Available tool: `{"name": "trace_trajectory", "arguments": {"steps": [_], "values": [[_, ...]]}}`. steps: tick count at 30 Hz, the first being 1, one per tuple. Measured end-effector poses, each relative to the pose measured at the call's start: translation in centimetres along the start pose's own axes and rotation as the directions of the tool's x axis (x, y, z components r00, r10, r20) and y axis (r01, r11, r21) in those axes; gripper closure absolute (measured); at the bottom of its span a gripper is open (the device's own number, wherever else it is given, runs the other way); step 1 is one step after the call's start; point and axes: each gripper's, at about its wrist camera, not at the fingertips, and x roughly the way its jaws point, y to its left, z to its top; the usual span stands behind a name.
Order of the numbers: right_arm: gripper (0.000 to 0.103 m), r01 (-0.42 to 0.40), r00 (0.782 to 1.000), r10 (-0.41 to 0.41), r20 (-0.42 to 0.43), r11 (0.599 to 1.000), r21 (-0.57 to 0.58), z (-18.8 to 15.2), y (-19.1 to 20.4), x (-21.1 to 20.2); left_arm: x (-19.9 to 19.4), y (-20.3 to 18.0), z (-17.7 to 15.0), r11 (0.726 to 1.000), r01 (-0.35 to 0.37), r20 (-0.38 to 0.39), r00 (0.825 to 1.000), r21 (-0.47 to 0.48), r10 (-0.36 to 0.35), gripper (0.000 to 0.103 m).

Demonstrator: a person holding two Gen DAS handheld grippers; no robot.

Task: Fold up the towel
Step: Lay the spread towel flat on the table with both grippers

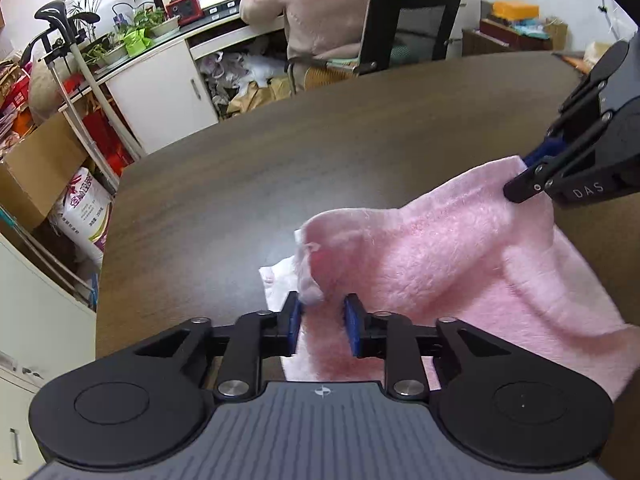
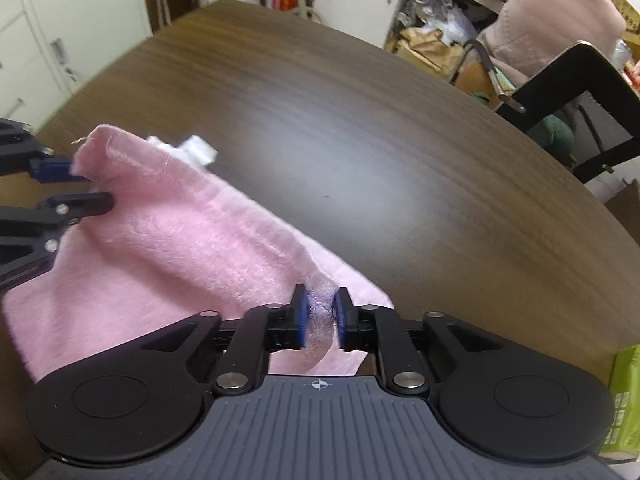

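Observation:
A pink towel [image 1: 440, 248] lies partly doubled over on the dark wooden table [image 1: 320, 140], its upper layer raised in a soft ridge between both grippers. My left gripper [image 1: 324, 318] is open; the towel's left corner hangs against its left pad while the right pad stands clear. In the right wrist view, the towel [image 2: 180, 240] runs from the left gripper [image 2: 76, 186] down to my right gripper [image 2: 321, 316]. The right gripper's blue pads stand apart with a loose fold of the towel's edge between them. The right gripper [image 1: 532, 170] also shows at the towel's far right corner.
The table [image 2: 360, 140] stretches far beyond the towel. A person [image 1: 316, 8] sits with their back turned on a black chair [image 1: 412, 24] past the far edge. White cabinets [image 1: 168, 92], boxes and sacks stand to the left. A green box [image 2: 626, 400] sits by the near right edge.

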Motion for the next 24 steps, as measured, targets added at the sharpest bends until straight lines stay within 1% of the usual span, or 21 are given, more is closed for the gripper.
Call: {"name": "trace_trajectory", "arguments": {"steps": [2,4,6,7,8,9,11,14,16,18,22,24], "values": [[0.067,0.036,0.999,-0.036,0.033,0.999,0.011,-0.4,0.0,-0.9,-0.4,0.5,0.1,1.0,-0.011,0.008,1.0,-0.004,0.011,0.072],[0.066,0.054,0.996,-0.056,0.074,0.998,0.027,-1.1,-0.3,-1.9,-0.9,0.9,-0.1,1.0,-0.016,0.015,1.0,-0.01,0.016,0.064],[0.066,0.018,0.993,-0.025,0.115,0.998,0.062,-2.4,-1.2,-2.5,-1.6,1.3,-0.5,1.0,-0.021,0.015,1.0,-0.014,0.021,0.039],[0.066,-0.004,0.992,-0.005,0.123,0.997,0.073,-2.9,-1.4,-2.8,-1.9,1.4,-0.9,1.0,-0.023,0.017,1.0,-0.011,0.023,0.038],[0.066,-0.05,0.99,0.037,0.134,0.994,0.098,-4.3,-1.5,-3.4,-2.1,1.4,-1.3,0.999,-0.032,0.019,0.999,-0.004,0.032,0.039],[0.066,-0.079,0.989,0.063,0.132,0.99,0.115,-5.6,-1.6,-3.8,-2.2,1.5,-1.5,0.999,-0.039,0.012,0.999,0.001,0.039,0.039],[0.066,-0.083,0.99,0.067,0.121,0.988,0.13,-8.1,-1.3,-4.4,-2.5,1.6,-2.2,0.999,-0.039,-0.011,0.999,-0.005,0.039,0.039],[0.066,-0.095,0.991,0.079,0.112,0.984,0.149,-10.5,-0.8,-4.6,-3.9,1.1,-3.8,1.0,-0.003,-0.024,1.0,-0.007,0.003,0.039],[0.066,-0.12,0.989,0.103,0.105,0.978,0.172,-11.5,-0.7,-4.5,-4.7,0.5,-4.6,1.0,0.009,-0.028,1.0,0.005,-0.008,0.039],[0.066,-0.141,0.987,0.124,0.1,0.971,0.191,-12.5,-0.5,-4.5,-5.8,0.0,-5.8,1.0,0.028,-0.045,0.999,-0.009,-0.028,0.039],[0.066,-0.146,0.987,0.131,0.088,0.968,0.203,-13.4,0.1,-4.5,-6.9,-0.5,-7.3,0.998,0.039,-0.078,0.996,-0.044,-0.042,0.039],[0.066,-0.15,0.986,0.132,0.102,0.968,0.201,-13.9,0.4,-5.4,-7.6,-0.7,-8.1,0.996,0.055,-0.084,0.995,-0.063,-0.06,0.039]]}}
